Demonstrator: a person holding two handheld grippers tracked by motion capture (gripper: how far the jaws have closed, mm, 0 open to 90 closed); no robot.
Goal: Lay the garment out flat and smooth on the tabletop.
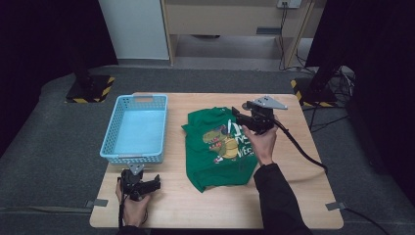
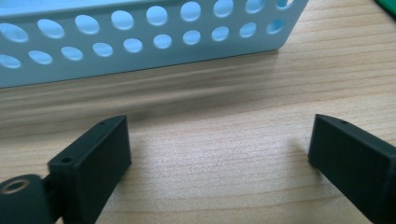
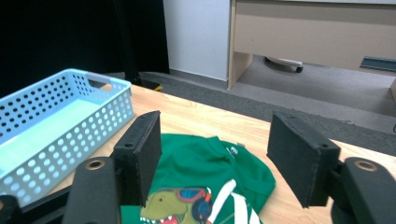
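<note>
Jaws of the right gripper [image 3: 212, 163] stand spread with nothing between them, above the far part of one green dinosaur T-shirt [image 1: 220, 147] lying mid-tabletop. The left gripper [image 2: 219, 154] has its jaws wide apart over bare tabletop [image 2: 224, 126], empty, just beside the one blue perforated basket [image 1: 134, 129].

Light blue perforated basket [image 1: 140, 128] on wooden table [image 1: 293, 196], left half

Wooden table [image 1: 293, 196]: basket [image 1: 135, 128], shirt [image 1: 215, 166]
</note>
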